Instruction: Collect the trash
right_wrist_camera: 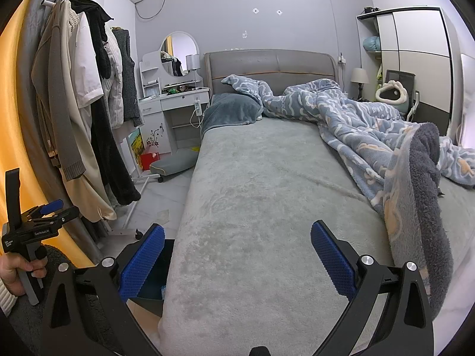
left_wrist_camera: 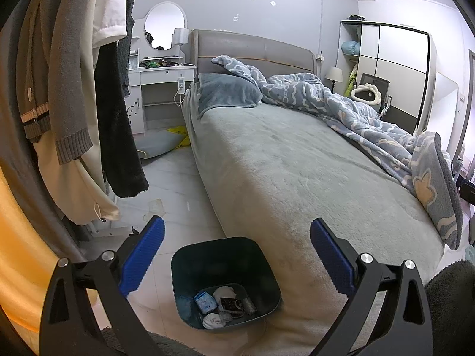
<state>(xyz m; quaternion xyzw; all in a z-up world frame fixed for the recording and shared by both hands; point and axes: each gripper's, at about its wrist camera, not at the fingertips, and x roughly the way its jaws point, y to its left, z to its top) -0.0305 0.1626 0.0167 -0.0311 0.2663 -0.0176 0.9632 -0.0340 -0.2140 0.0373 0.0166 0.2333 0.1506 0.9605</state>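
both tools gape wide and empty: left tool (left_wrist_camera: 237, 255), right tool (right_wrist_camera: 237, 255). near the bed's left edge, a dark teal plastic bin (left_wrist_camera: 225, 279) holds light, crushable wrappers (left_wrist_camera: 204, 299); its stiff rim seems the best hold.

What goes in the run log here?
left tongs open | right tongs open | bin holds trash | scrap on floor

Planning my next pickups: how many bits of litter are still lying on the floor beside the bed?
2, both near the clothes rack: a crumpled clear wrapper on the tiles and a smaller scrap just in front of it. More may be hidden behind the left gripper or the bin.
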